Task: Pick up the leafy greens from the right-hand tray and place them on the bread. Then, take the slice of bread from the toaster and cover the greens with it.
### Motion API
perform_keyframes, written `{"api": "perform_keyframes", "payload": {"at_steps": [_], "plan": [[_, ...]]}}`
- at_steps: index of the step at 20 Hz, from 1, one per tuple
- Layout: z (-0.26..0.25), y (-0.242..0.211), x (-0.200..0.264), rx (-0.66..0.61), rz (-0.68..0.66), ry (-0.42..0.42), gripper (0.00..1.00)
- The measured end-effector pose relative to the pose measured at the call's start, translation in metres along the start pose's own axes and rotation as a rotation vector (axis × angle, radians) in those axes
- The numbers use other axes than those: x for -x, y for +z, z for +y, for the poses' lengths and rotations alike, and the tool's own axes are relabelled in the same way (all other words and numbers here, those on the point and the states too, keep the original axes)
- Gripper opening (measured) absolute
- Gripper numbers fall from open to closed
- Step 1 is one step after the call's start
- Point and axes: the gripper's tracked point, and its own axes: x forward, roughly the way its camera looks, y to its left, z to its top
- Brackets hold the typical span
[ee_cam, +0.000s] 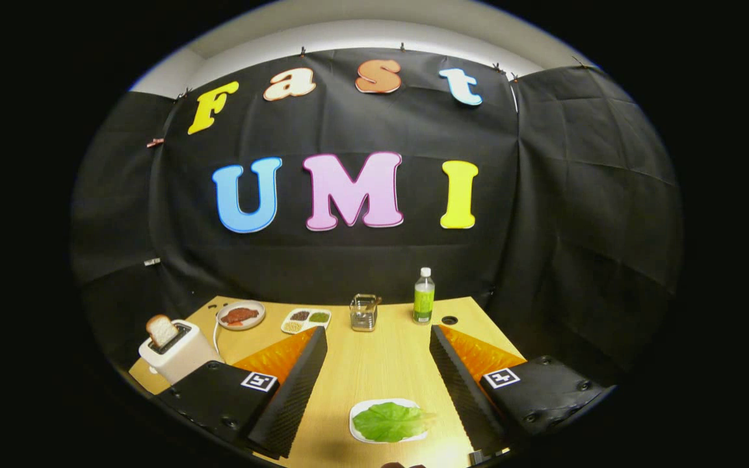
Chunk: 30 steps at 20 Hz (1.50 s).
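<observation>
A green leaf (391, 421) lies on a small white plate (360, 411) on the wooden table, low between my two fingers. My gripper (378, 335) is open, its ribbed black fingers (302, 383) wide apart above the table, nothing held. To the left of the left finger stands a white toaster (176, 354) with a slice of bread (162, 330) sticking up from its slot. No bread lying flat on the table can be made out.
Beyond the fingers, along the table's far edge: a round plate with reddish-brown food (240, 316), a divided white tray with small portions (306, 319), a glass jar (364, 312) and a green-labelled bottle (423, 296). A cable hole (449, 320) sits near the bottle.
</observation>
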Motion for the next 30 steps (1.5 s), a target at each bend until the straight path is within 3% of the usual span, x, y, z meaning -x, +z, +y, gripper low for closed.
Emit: {"api": "perform_keyframes", "payload": {"at_steps": [9, 23, 30], "plan": [[-0.003, -0.114, -0.031, 0.061, 0.246, 0.119, 0.99], [-0.026, -0.258, -0.076, 0.321, 0.571, 0.258, 0.98], [-0.026, -0.297, -0.082, 0.212, 0.698, 0.271, 0.92]]}}
